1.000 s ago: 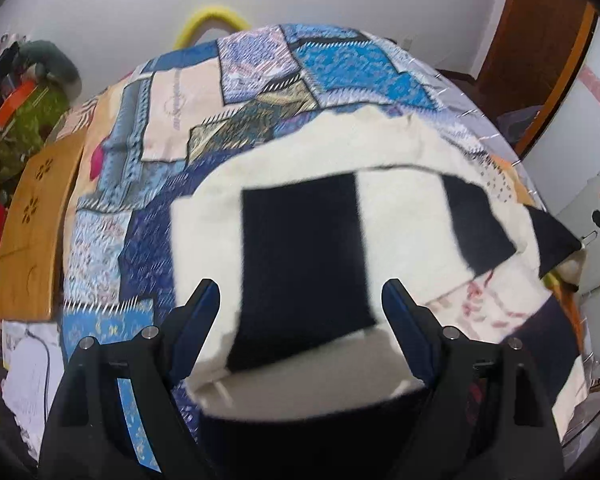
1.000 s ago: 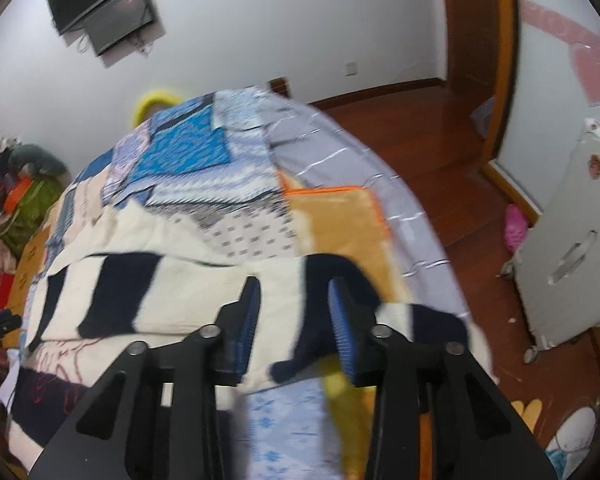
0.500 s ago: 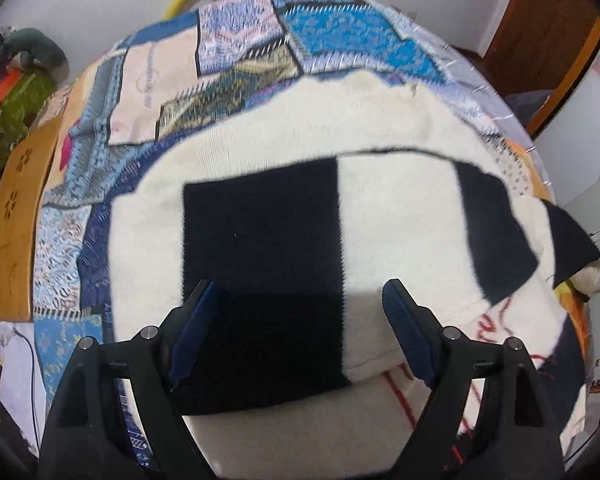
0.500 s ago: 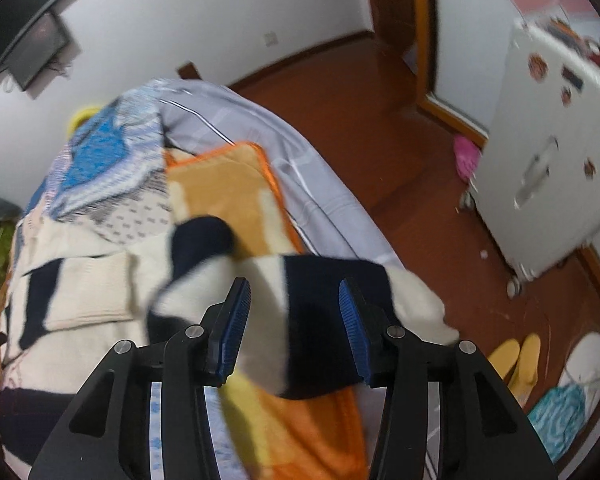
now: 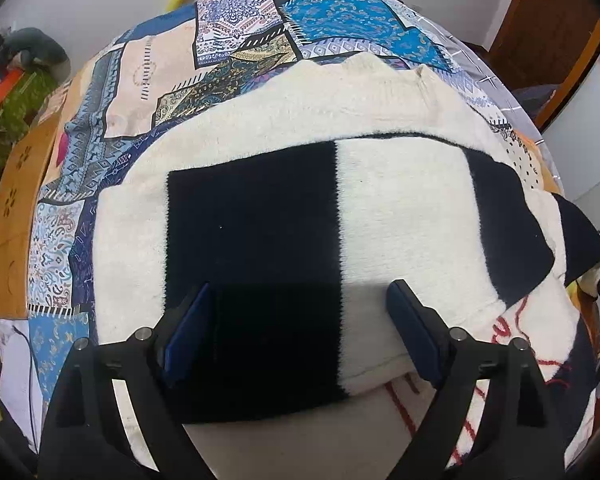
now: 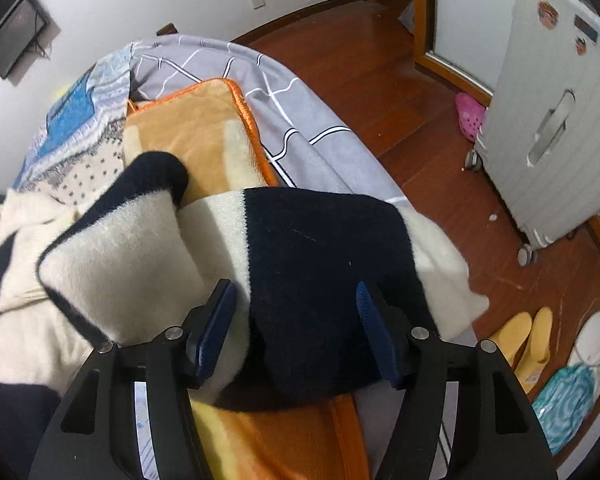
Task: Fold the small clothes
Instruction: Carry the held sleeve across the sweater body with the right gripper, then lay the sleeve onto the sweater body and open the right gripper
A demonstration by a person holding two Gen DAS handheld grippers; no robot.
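Observation:
A cream sweater (image 5: 400, 216) with navy bands lies spread on the bed. One striped sleeve (image 5: 256, 216) is folded flat across its body. My left gripper (image 5: 300, 292) hovers just over that sleeve; its jaws are wide and still opening, and the pads are clear of the cloth. In the right wrist view the other sleeve (image 6: 324, 264) lies crumpled near the bed's right edge. My right gripper (image 6: 295, 288) straddles its navy band with opening jaws, and the blue pads do not press on the fabric.
A patchwork quilt (image 5: 332, 20) covers the bed, with an orange blanket (image 6: 196, 136) and grey sheet (image 6: 300, 112) at its right side. On the wooden floor stand a white suitcase (image 6: 548, 140) and yellow slippers (image 6: 528, 336). A wooden board (image 5: 12, 208) borders the left.
The left gripper sank toward the sweater, and the striped sleeve now lies flat on it. The right gripper dropped toward the bed's right edge while its jaws spread around the other sleeve.

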